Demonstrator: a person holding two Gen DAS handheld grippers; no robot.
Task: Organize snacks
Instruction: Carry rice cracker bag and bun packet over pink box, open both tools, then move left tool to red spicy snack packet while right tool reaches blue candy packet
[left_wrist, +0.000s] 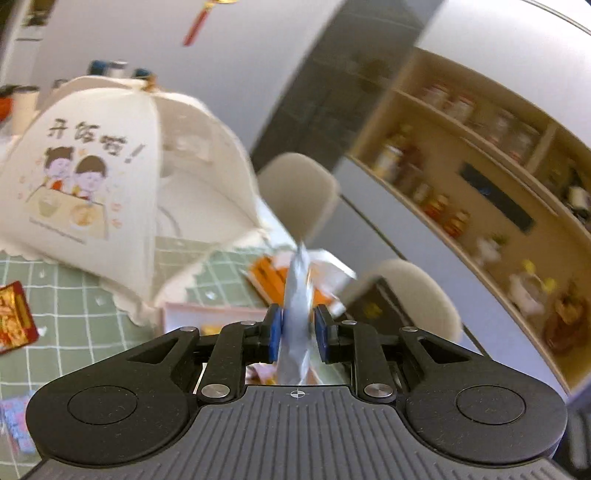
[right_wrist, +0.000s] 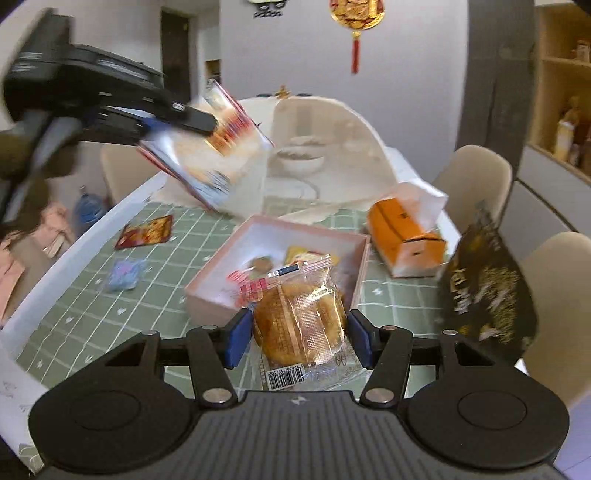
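Note:
In the left wrist view my left gripper (left_wrist: 297, 332) is shut on a snack packet (left_wrist: 297, 302) that shows edge-on as a silvery strip, lifted above the table. From the right wrist view that packet (right_wrist: 225, 147) is white with red print and hangs blurred at the upper left under the left gripper (right_wrist: 184, 118). My right gripper (right_wrist: 299, 332) is shut on a clear-wrapped golden bun (right_wrist: 299, 321), its blue pads (right_wrist: 238, 332) against the bun's sides. It hangs just in front of the pink box (right_wrist: 354, 266), which holds a few small snacks.
On the green checked tablecloth (right_wrist: 85, 314) lie a red packet (right_wrist: 146, 232) and a blue packet (right_wrist: 123, 277). An orange tissue box (right_wrist: 402, 236) stands right of the pink box, a black packet (right_wrist: 487, 291) further right. A white food cover (left_wrist: 92, 177) and beige chairs (right_wrist: 476, 173) stand behind.

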